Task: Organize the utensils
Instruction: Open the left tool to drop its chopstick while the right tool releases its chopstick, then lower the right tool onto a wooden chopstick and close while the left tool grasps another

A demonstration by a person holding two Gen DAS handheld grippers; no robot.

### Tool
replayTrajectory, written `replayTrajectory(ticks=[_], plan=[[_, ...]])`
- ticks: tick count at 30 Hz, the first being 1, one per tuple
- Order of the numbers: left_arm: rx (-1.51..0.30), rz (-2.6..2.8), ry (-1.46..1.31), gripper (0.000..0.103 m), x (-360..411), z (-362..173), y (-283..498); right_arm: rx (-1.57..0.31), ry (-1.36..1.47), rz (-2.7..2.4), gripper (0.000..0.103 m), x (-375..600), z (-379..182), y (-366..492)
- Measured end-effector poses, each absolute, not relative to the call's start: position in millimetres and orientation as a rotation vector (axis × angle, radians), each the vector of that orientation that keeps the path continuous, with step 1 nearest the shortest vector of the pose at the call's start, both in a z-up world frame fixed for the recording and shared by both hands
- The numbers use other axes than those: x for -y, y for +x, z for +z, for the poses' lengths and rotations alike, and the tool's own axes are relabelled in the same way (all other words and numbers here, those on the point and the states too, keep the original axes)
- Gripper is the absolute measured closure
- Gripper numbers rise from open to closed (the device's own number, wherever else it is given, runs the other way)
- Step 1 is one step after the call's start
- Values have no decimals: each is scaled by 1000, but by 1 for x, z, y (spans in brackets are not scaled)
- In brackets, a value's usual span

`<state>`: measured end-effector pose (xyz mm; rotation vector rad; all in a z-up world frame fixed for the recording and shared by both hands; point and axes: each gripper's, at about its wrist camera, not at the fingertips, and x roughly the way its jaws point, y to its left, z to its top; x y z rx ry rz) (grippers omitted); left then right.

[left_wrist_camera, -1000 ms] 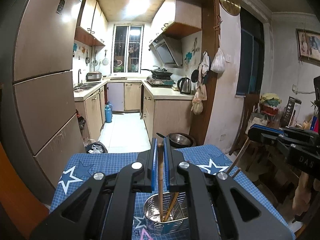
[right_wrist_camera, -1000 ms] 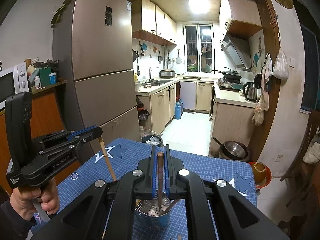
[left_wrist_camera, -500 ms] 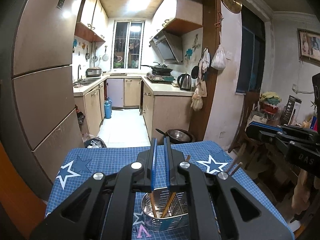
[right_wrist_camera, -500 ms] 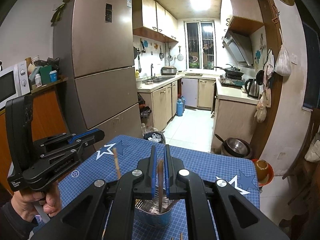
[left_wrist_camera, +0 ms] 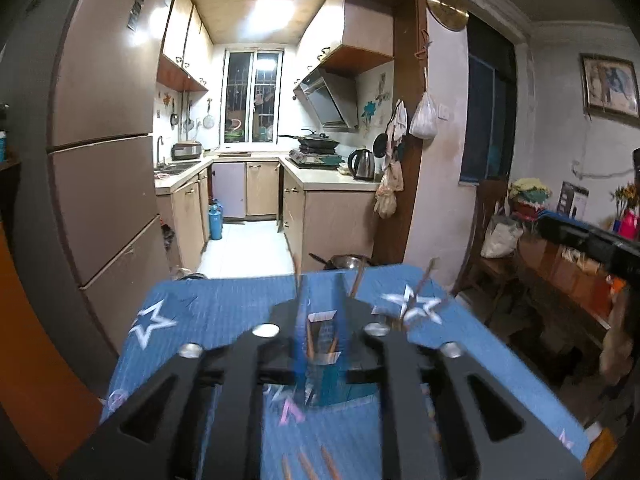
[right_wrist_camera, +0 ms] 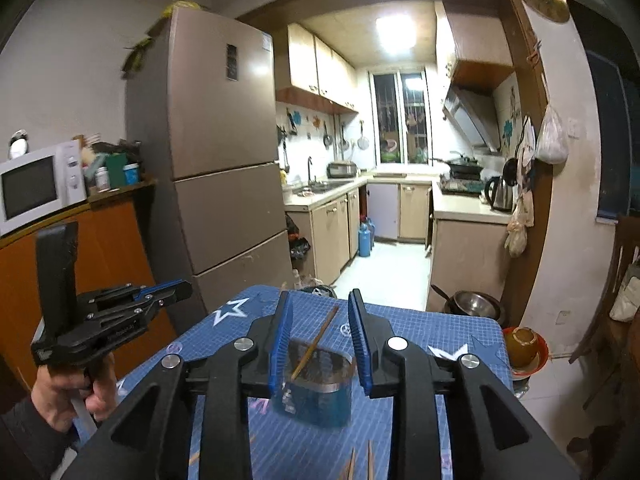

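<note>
Steel, shiny and perforated, the utensil basket [right_wrist_camera: 316, 384] stands on the blue star-patterned mat [right_wrist_camera: 420, 332] of the table, near its middle. In the right wrist view it sits straight ahead at 12 o'clock, between the two blue pads of the right gripper [right_wrist_camera: 318, 344]. One wooden chopstick [right_wrist_camera: 316, 344] leans inside it, the top tilted toward 1 o'clock. The right gripper has its jaws spread wide and holds nothing.

More chopsticks [right_wrist_camera: 360, 464] lie flat on the mat at 6 o'clock, close to the camera.

The left wrist view is blurred. There the basket [left_wrist_camera: 324, 364] shows ahead of the left gripper [left_wrist_camera: 320, 320], with several sticks [left_wrist_camera: 357, 280] pointing up from it. How far the jaws of the left gripper are parted cannot be told there. In the right wrist view this same gripper hangs at 9 o'clock, off the table edge, held by the person's hand [right_wrist_camera: 72, 392]; its jaws look nearly closed and nothing shows between them.

Farther out, a tall fridge [right_wrist_camera: 224, 160] stands at 11 o'clock, a microwave [right_wrist_camera: 40, 184] at 10 o'clock, and the kitchen opens at 12 o'clock.
</note>
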<state>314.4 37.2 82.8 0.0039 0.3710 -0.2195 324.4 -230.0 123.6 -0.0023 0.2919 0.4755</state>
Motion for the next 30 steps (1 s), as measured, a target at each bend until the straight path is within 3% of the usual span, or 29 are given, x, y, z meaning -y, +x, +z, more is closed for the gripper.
replayTrajectory(ticks=[2,3,9,17,22,30], plan=[[-363,-212,28,64,-42,69,284,-280,-5,480,67,239,107,290],[-364,-205,40,62,-46,59,268,-278,-5,478,66,244,95,271],[-465,-183,72,62,-64,-4,212,-377,-20,462,65,246,-1,196],[-675,-184,39,62,-75,-99,181,-568,19,467,65,225,-105,162],[-730,-203,40,62,-73,-128,173,-623,27,524,66,197,-126,153],[-724,-219,22,62,-71,-130,175,-699,-14,685,67,118,-137,149]])
